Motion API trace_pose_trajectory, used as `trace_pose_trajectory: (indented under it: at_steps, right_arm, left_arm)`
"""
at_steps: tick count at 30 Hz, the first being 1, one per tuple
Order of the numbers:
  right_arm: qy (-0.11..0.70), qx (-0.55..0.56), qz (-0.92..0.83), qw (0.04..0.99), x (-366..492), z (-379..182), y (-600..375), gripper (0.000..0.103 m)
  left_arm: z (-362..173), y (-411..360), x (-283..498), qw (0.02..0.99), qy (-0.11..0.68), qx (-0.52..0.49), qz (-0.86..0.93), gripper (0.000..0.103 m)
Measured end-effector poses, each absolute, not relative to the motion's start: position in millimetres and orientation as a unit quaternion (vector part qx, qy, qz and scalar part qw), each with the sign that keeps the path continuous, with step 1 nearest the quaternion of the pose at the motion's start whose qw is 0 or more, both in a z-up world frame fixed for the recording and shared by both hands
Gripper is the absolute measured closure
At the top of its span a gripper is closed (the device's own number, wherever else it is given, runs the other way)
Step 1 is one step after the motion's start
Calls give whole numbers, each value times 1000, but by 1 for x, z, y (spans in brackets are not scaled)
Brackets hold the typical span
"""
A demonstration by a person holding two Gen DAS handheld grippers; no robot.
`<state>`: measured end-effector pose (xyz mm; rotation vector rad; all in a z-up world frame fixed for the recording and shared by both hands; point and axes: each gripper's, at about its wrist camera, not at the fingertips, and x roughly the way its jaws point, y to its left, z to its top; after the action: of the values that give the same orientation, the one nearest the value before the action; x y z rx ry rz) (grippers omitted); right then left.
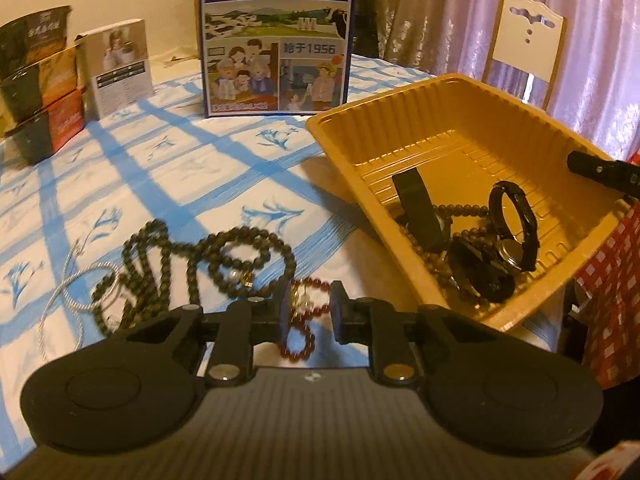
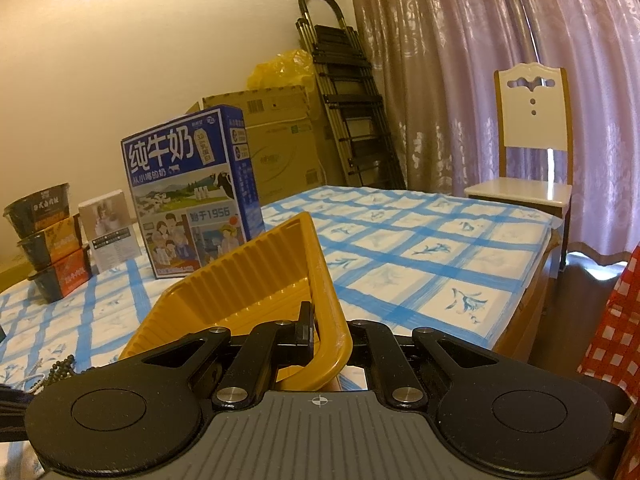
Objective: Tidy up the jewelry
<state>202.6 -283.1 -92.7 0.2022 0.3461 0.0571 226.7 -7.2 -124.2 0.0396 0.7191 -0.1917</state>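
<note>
A yellow plastic tray [image 1: 448, 120] sits tilted on the blue-checked tablecloth, holding black watches [image 1: 514, 226] and a brown bead string [image 1: 464, 210]. My right gripper [image 2: 330, 330] is shut on the tray's rim [image 2: 328, 292] and tips it up; its black tip shows in the left wrist view [image 1: 596, 168]. My left gripper [image 1: 310, 312] is open, its fingers on either side of a red bead bracelet [image 1: 298, 336] on the cloth. Left of it lie a dark bead necklace [image 1: 200, 264] and a silver chain [image 1: 70, 292].
A blue milk carton box [image 1: 276, 36] stands behind the tray. Stacked noodle bowls [image 1: 36, 92] and a small white box [image 1: 120, 68] stand at the far left. A white-backed chair [image 2: 532, 140], curtains and a folded ladder [image 2: 344, 100] lie beyond the table's right edge.
</note>
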Motion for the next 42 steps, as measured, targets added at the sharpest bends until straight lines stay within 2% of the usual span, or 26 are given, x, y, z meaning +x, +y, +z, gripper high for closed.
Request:
trace_pose_trajectory:
  at_steps: [4,20,33,42]
  right_arm:
    - [172,100,29,980,203,-93,-283,97]
    - [172,100,28,980,203,-93,-283,97]
    - [172,100,29,980,203,-93,-284,97]
    - [172,101,28,980,203,-92,-284,97]
  left_arm:
    - [-131,-12,237,930,355,33,-93,92]
    - [-142,-23,237,930,347,87,-89,100]
    - [-107,-24,226,944,306,81,-97,100]
    - [-76,-37,222,947,289,32,-135,100]
